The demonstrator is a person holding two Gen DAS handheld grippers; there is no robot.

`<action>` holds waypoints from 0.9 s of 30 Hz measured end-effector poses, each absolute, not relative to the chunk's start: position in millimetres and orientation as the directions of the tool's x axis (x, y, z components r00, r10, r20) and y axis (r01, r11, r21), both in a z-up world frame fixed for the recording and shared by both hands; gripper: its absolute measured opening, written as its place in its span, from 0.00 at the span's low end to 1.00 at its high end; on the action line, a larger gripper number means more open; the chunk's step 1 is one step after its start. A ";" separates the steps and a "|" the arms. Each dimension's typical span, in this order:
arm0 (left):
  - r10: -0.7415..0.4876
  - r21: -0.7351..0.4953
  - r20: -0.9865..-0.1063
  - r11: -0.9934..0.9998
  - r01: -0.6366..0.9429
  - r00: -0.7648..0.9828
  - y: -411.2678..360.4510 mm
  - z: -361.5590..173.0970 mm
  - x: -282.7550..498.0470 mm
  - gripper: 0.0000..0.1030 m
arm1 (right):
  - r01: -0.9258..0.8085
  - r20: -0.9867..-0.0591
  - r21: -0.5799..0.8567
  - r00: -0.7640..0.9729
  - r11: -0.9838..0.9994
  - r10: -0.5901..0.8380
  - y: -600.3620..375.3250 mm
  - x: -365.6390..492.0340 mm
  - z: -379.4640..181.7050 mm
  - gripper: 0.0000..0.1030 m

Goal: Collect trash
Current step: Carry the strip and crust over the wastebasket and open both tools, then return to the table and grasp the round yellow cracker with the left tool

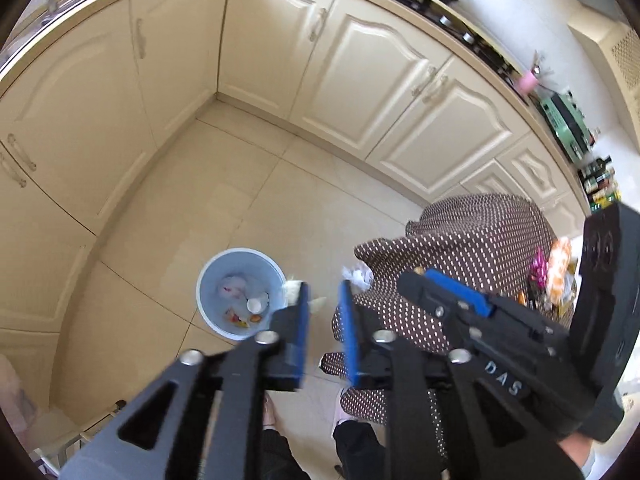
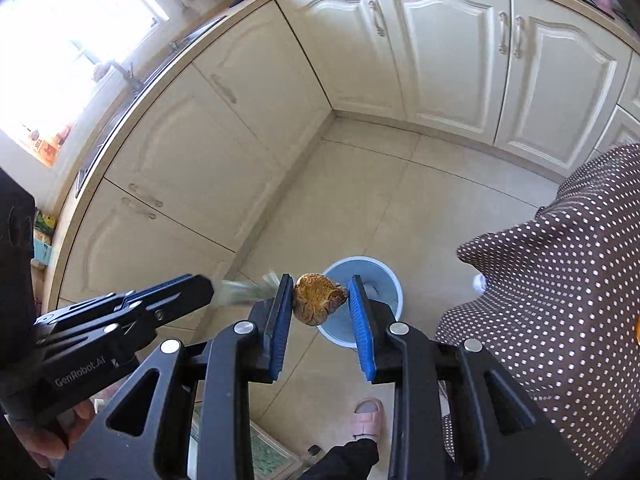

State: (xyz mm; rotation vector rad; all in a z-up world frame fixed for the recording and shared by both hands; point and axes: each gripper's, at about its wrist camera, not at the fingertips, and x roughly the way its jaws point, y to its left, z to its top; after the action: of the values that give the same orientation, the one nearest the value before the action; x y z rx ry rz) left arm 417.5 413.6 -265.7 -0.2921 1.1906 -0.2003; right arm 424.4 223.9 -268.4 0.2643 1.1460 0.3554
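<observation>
Item: golden-brown crumpled wrapper (image 2: 318,299), one, clamped between the pads of the right tongs (image 2: 320,312), hanging directly above one pale blue bin (image 2: 394,292) on the kitchen floor; the bin lies below and just ahead. Left tongs (image 1: 322,316): jaws apart, nothing pressed between them; a pale scrap (image 1: 294,289) at one pad's tip, possibly falling free, blurred. Bin contents: several pieces, count uncertain. Right tongs nearer the drop.

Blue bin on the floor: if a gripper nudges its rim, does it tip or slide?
The bin looks like thin plastic holding only a few scraps, so it is probably light. On the smooth tile floor it would likely slide, though a push at the rim could tip it.
</observation>
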 end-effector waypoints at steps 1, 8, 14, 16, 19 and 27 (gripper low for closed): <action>-0.304 -0.328 -0.881 0.945 -0.006 0.363 416.7 -265.2 418.3 0.20 | -0.142 -0.838 0.381 0.364 0.914 0.406 226.1 424.6 -268.3 0.26; -0.306 -0.343 -0.878 0.938 -0.037 0.369 437.2 -265.3 418.3 0.20 | -0.151 -0.849 0.368 0.347 0.917 0.398 242.0 425.3 -269.5 0.26; -0.306 -0.345 -0.878 0.937 -0.045 0.368 440.8 -263.5 413.2 0.21 | -0.162 -0.853 0.361 0.340 0.919 0.395 255.2 425.7 -267.8 0.26; -0.301 -0.341 -0.880 0.939 -0.050 0.368 442.2 -262.2 412.5 0.26 | -0.167 -0.853 0.359 0.341 0.918 0.395 260.3 426.7 -266.2 0.26; -0.285 -0.335 -0.882 0.939 -0.073 0.374 449.7 -260.3 410.2 0.35 | -0.172 -0.850 0.361 0.343 0.917 0.399 268.4 428.2 -264.0 0.26; -0.239 -0.322 -0.880 0.936 -0.146 0.411 477.0 -245.8 404.2 0.48 | -0.184 -0.823 0.379 0.382 0.907 0.421 279.9 435.8 -248.9 0.28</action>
State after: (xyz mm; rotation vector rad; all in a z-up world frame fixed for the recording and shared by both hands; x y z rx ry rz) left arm 404.2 477.0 -245.8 -0.3775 1.1538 -0.0604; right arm 435.8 279.9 -248.9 0.2403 1.1156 0.3904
